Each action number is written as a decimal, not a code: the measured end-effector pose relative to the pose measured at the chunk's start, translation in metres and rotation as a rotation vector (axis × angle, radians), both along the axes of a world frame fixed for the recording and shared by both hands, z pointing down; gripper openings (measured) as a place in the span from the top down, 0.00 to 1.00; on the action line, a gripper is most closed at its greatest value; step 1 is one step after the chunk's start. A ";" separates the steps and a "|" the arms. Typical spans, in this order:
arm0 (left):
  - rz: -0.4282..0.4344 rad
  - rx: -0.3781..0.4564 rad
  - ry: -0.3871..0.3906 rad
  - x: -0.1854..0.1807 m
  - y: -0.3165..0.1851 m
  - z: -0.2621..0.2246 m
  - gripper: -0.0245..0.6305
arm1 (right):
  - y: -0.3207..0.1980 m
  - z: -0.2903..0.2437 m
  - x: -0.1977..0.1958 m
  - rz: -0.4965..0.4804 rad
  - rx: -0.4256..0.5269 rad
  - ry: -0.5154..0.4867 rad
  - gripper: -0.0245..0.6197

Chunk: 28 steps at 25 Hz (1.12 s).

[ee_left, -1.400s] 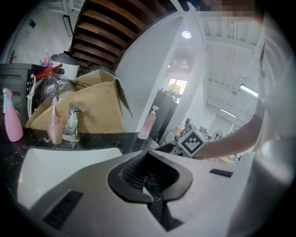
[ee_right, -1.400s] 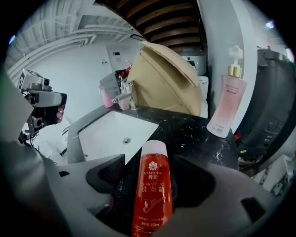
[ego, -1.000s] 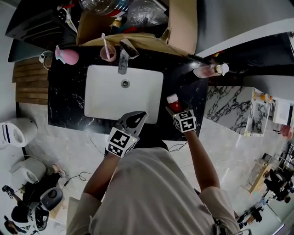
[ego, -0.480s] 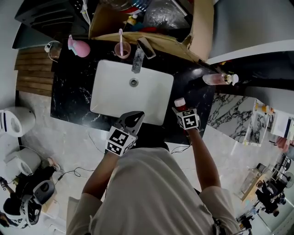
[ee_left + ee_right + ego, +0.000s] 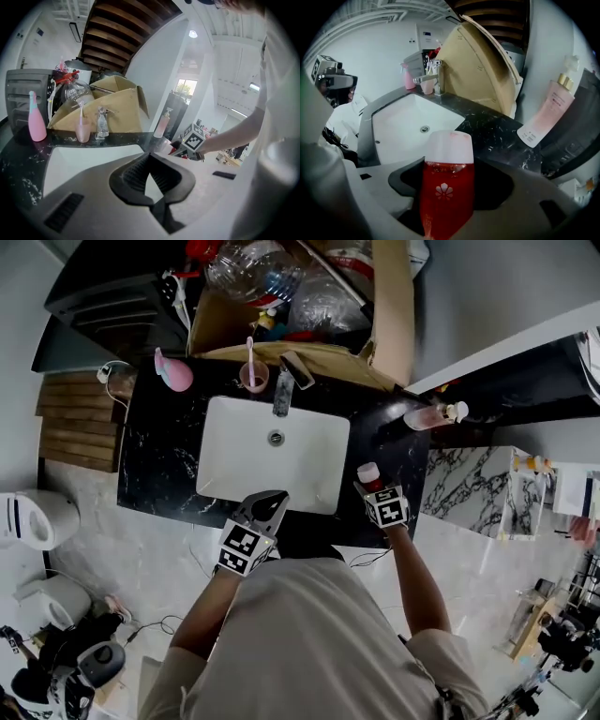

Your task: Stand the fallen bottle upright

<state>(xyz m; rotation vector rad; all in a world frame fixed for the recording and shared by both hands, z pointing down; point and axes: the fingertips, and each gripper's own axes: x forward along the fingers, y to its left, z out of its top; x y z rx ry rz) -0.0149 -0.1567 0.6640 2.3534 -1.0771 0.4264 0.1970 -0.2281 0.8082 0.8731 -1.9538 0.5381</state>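
My right gripper (image 5: 450, 177) clamps the red bottle (image 5: 444, 197) mid-body; it looks slick and liquid-heavy. Left gripper (image 5: 150, 157) closed, empty.

left tongs (image 5: 149, 155) closed, empty; right tongs (image 5: 446, 185) clamped, loaded.

Bathroom washstand in an open hall. White basin (image 5: 272, 465) set in a black marble counter (image 5: 155, 456); chrome tap (image 5: 283, 395); pink cup with toothbrush (image 5: 251, 379); pump bottle (image 5: 429, 415); cardboard box (image 5: 375, 324) behind.
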 end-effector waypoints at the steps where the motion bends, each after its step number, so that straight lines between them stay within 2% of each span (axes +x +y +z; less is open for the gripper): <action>1: 0.004 0.003 0.002 -0.001 0.002 -0.002 0.95 | 0.001 -0.005 0.002 0.006 0.013 0.000 0.48; 8: 0.041 0.043 0.026 -0.006 0.008 -0.021 0.95 | 0.010 -0.044 0.023 0.104 0.112 -0.012 0.48; 14: 0.083 0.079 0.028 -0.001 0.010 -0.037 0.95 | 0.020 -0.069 0.039 0.175 0.162 -0.034 0.48; 19: 0.101 0.105 0.026 0.001 0.010 -0.048 0.95 | 0.022 -0.082 0.043 0.205 0.189 -0.043 0.48; 28: 0.086 0.135 0.017 -0.010 0.013 -0.060 0.95 | 0.023 -0.098 0.046 0.219 0.221 -0.052 0.49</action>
